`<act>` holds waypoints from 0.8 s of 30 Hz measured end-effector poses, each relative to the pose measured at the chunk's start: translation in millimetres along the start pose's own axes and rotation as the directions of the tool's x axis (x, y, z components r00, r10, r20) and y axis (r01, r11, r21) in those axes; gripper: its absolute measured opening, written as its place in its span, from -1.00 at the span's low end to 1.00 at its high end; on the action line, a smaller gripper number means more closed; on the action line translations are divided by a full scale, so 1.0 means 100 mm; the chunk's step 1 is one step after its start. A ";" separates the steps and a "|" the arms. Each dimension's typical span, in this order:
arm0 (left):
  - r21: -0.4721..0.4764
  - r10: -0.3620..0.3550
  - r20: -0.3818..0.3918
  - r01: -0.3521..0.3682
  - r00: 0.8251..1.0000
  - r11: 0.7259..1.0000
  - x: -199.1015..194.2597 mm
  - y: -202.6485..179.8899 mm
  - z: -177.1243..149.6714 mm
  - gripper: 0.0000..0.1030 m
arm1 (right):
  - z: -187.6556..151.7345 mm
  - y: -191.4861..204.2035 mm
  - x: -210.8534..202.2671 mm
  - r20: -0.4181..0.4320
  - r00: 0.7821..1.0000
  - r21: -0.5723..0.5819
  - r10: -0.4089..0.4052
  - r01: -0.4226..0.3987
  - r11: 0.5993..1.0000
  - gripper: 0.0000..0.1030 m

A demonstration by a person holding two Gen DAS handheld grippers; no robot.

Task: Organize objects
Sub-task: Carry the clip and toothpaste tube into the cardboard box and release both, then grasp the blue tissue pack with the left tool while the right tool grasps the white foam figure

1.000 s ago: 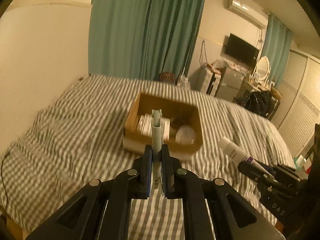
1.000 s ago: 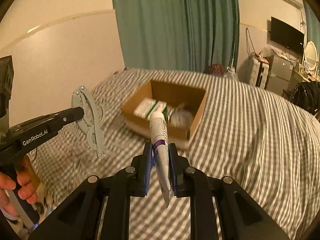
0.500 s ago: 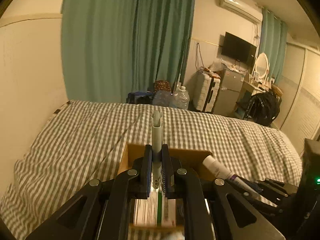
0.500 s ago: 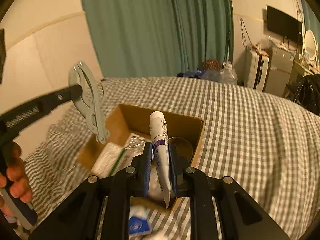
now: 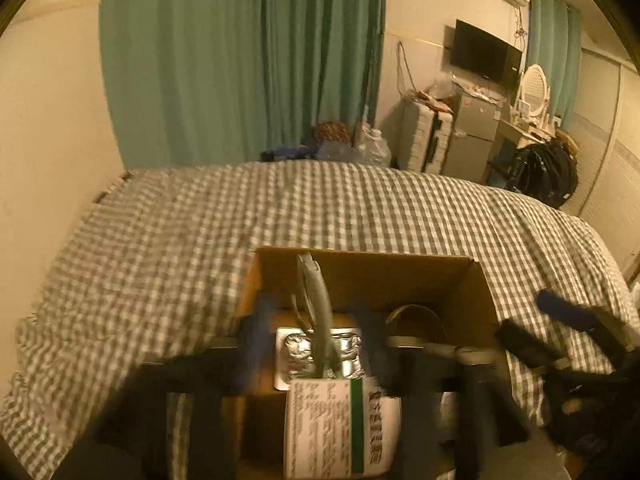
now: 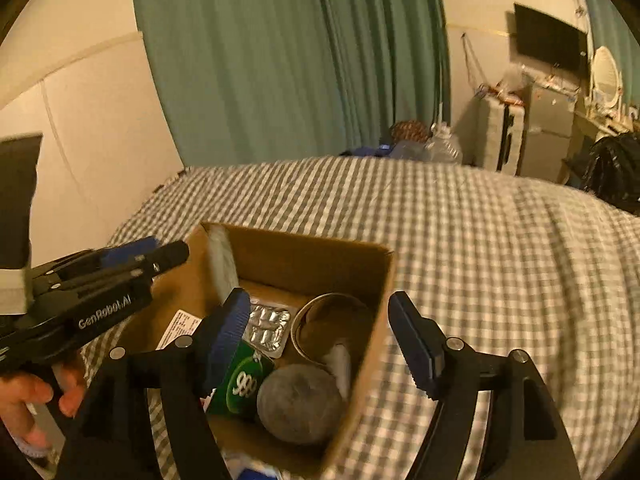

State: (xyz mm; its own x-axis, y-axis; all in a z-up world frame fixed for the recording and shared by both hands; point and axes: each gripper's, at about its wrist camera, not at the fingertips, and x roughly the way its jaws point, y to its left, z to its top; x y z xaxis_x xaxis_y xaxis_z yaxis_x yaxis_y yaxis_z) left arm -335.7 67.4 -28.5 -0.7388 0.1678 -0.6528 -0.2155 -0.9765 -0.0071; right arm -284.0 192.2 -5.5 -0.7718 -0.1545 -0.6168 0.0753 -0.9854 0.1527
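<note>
Both sets of fingers spread wide, holding nothing, right gripper (image 6: 320,340) and left gripper (image 5: 316,344) over the cardboard box (image 6: 320,252); pale clip (image 5: 316,304) stands upright just ahead of my left.

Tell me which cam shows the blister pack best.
Right wrist: the blister pack lies sharp and unobstructed in the box. In the left wrist view it is blurred and partly hidden behind the grey tool.
</note>
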 end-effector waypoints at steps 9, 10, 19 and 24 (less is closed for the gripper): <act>-0.126 0.062 0.120 -0.047 0.991 0.991 -1.24 0.07 -0.16 1.00 | -0.03 -0.08 -1.18 0.077 0.996 -0.016 -0.041 0.042 0.999 0.71; -0.135 0.068 0.131 -0.051 0.989 0.990 -1.37 0.08 -0.21 1.00 | -0.04 -0.09 -1.31 0.087 0.995 -0.024 -0.045 0.048 0.999 0.73; -0.243 0.093 0.106 -0.065 0.990 0.968 -1.97 0.26 -0.99 1.00 | -0.55 0.02 -1.93 0.092 0.995 -0.100 -0.038 0.048 0.994 0.82; -0.251 0.159 0.023 -0.148 0.987 0.957 -1.79 0.34 -1.54 1.00 | -1.01 -0.07 -1.62 0.007 1.000 -0.121 -0.030 0.031 0.992 0.82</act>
State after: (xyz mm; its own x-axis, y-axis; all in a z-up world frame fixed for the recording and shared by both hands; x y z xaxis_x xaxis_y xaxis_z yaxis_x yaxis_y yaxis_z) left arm -111.9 -16.6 -28.5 -0.7784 0.0140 -0.6277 0.0630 -0.9930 -0.1002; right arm -96.1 216.6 15.3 -0.7781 -0.1240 -0.6157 0.1269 -0.9911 0.0393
